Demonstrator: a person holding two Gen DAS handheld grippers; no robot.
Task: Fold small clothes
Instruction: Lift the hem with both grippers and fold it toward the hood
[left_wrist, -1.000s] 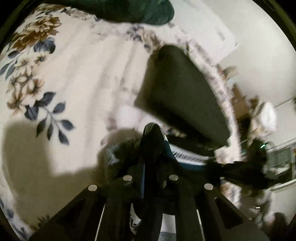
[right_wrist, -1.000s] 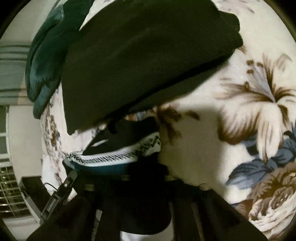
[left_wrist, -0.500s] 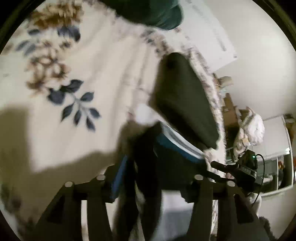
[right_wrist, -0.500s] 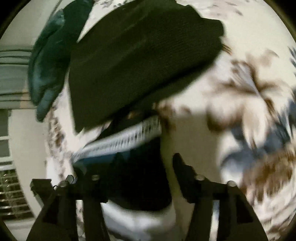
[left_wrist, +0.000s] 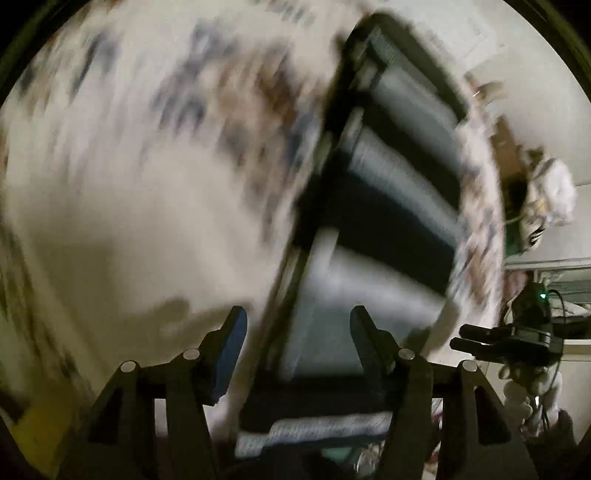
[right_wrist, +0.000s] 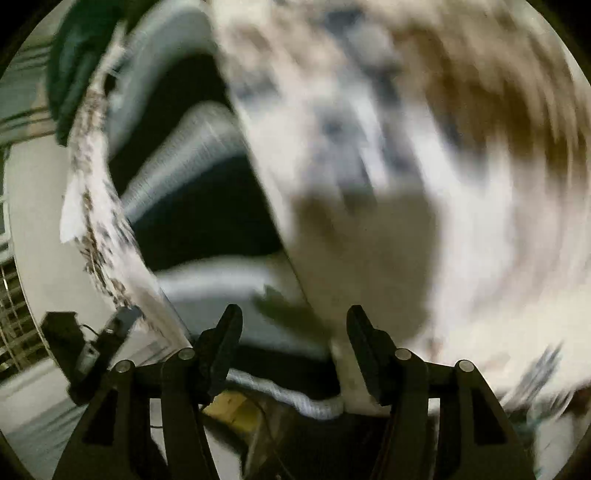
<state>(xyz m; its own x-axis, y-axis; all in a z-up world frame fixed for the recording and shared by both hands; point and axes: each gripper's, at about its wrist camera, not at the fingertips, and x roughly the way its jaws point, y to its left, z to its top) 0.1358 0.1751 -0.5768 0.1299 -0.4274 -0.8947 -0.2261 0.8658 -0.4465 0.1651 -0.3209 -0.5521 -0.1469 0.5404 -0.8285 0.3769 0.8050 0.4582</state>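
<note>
Both views are badly motion-blurred. A dark garment with pale grey stripes (left_wrist: 391, 206) lies spread along the edge of the floral bedspread (left_wrist: 129, 184); it also shows in the right wrist view (right_wrist: 192, 206). My left gripper (left_wrist: 297, 332) is open and empty, its fingers standing just above the garment's near end. My right gripper (right_wrist: 293, 328) is open and empty too, over the garment's near edge and the bedspread (right_wrist: 424, 184). The other gripper (left_wrist: 491, 339) shows at the right of the left wrist view.
A dark green garment (right_wrist: 74, 74) lies at the far end of the bed. Beyond the bed's edge are a white wall (left_wrist: 517, 74), furniture with a white bundle (left_wrist: 550, 192), and a window grille (right_wrist: 14, 325).
Both grippers have opened and let go of the striped garment. It now lies spread flat by the bed's edge. Both cameras are swinging fast.
</note>
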